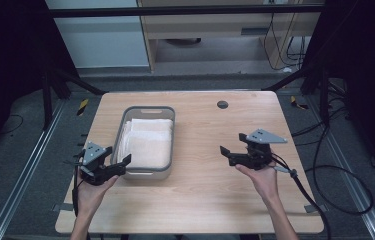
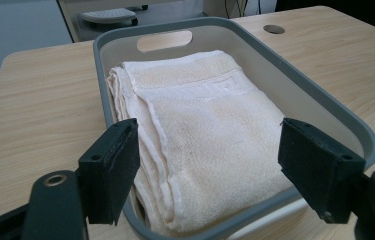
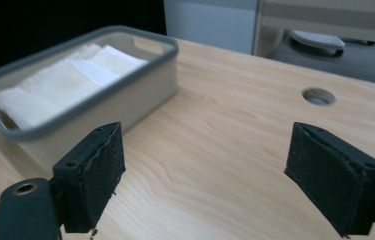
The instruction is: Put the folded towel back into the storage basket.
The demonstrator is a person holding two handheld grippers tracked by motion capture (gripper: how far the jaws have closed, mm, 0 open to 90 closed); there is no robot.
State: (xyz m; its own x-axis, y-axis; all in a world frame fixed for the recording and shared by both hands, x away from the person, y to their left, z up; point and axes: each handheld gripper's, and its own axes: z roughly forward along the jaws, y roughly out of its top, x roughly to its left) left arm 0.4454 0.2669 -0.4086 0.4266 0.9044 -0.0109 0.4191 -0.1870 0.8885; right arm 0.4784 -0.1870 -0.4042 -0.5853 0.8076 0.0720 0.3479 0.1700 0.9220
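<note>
**Towel in bin, left gripper nearest**

The left gripper (image 1: 109, 164) hangs at the bin's (image 1: 166, 172) near end, jaws wide apart and empty. Just ahead lies the folded cream towel (image 2: 210, 135), its long axis running away from the person. The right gripper (image 1: 235, 146), also spread and empty, stands well apart over bare table (image 1: 210, 190).

Folded cream towel (image 2: 205, 145) lying in grey basket (image 2: 320, 95), stacked edges along its left side, handle slot in far wall. Left gripper (image 2: 207, 172) at near rim, jaws spread wide, nothing between pads, towel untouched. Basket on light wooden table (image 2: 40, 115); round hole (image 2: 274, 29) far right.
</note>
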